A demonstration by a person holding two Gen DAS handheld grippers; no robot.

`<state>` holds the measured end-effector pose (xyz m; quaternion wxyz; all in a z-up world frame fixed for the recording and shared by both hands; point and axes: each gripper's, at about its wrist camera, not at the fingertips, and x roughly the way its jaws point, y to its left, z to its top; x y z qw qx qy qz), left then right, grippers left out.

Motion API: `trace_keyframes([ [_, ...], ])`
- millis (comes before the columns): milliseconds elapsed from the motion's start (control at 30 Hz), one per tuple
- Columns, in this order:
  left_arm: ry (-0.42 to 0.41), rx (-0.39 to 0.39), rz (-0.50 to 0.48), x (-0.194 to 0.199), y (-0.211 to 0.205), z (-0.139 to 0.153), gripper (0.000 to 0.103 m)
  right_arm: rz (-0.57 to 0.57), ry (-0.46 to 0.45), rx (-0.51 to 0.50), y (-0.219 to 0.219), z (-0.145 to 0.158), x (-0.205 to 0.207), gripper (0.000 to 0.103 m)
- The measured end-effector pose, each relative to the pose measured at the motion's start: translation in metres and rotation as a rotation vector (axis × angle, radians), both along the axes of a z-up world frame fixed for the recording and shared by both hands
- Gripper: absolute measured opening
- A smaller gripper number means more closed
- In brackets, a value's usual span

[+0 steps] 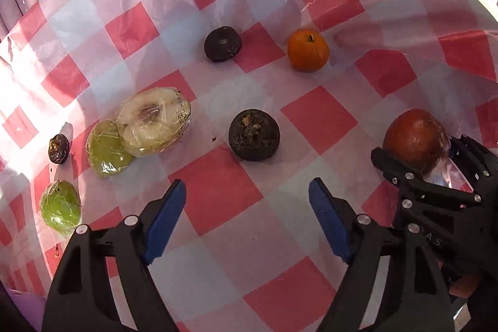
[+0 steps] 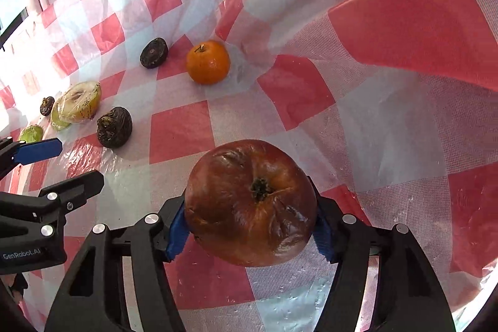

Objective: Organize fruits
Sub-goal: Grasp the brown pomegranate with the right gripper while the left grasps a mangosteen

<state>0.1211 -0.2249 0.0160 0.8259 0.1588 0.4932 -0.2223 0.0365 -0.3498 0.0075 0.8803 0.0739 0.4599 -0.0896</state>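
R gripper (image 2: 249, 226) is clamped on the brown apple (image 2: 249, 203), blue pads (image 2: 176, 234) pressing its two sides, stem end facing the cam. It looks held just above the checked cloth (image 2: 298, 89), w/ the orange (image 2: 208, 62) well beyond it and a bit left. L gripper (image 1: 247, 218) is spread wide, nothing in it, hovering over bare cloth left of the apple.

Handling, my read: apple skin is wrinkled, dented, glossy, so prob soft and overripe, bruises easy. Light squeeze only, keep the grip across the widest part, not on the creased patches. Moderate weight.

Other stuff, all left of the orange: smooth dark round fruit (image 1: 223, 44) next to it; nearer the L gripper a rough, shrivelled dark fruit (image 1: 254, 135); further left a pale cut half (image 1: 154, 121) in cling film leaning on a green wrapped piece (image 1: 107, 150); another green wrapped piece (image 1: 60, 207) and a tiny wrinkled dark fruit (image 1: 58, 149). Film is slippery. Cloth is thin plastic, crinkly, rucked up right of the orange.
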Motion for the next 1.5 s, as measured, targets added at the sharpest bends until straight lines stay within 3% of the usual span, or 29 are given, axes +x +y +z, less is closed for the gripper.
trace_keyframes([
  [167, -0.002, 0.007, -0.042, 0.02, -0.023, -0.014, 0.067, 0.009, 0.006, 0.0, 0.003, 0.0, -0.02, 0.064],
  [267, -0.006, -0.031, -0.032, 0.029, -0.027, -0.016, 0.065, 0.008, 0.012, 0.006, 0.004, 0.001, -0.028, 0.064],
  [333, -0.017, -0.034, -0.027, 0.033, -0.03, -0.015, 0.052, 0.008, 0.014, 0.005, 0.005, 0.001, -0.031, 0.064],
  [367, -0.02, -0.035, -0.028, 0.032, -0.03, -0.015, 0.039, 0.007, 0.014, 0.003, 0.006, 0.001, -0.032, 0.064],
  [567, 0.002, -0.064, -0.016, 0.002, -0.01, -0.008, 0.039, 0.008, 0.013, -0.013, 0.009, 0.0, -0.032, 0.064],
  [800, 0.052, -0.133, 0.116, -0.078, 0.058, 0.001, 0.039, -0.008, 0.028, -0.016, 0.011, 0.0, -0.027, 0.064],
  [1033, 0.093, -0.108, 0.146, -0.149, 0.13, 0.011, 0.039, 0.026, 0.067, 0.016, 0.035, 0.003, -0.039, 0.064],
  [1300, 0.091, -0.084, 0.225, -0.162, 0.178, 0.022, 0.039, 0.174, 0.103, 0.067, 0.103, 0.011, -0.062, 0.063],
  [1500, 0.058, -0.077, 0.219, -0.164, 0.202, 0.044, 0.039, 0.237, 0.104, 0.104, 0.142, 0.024, -0.074, 0.063],
])
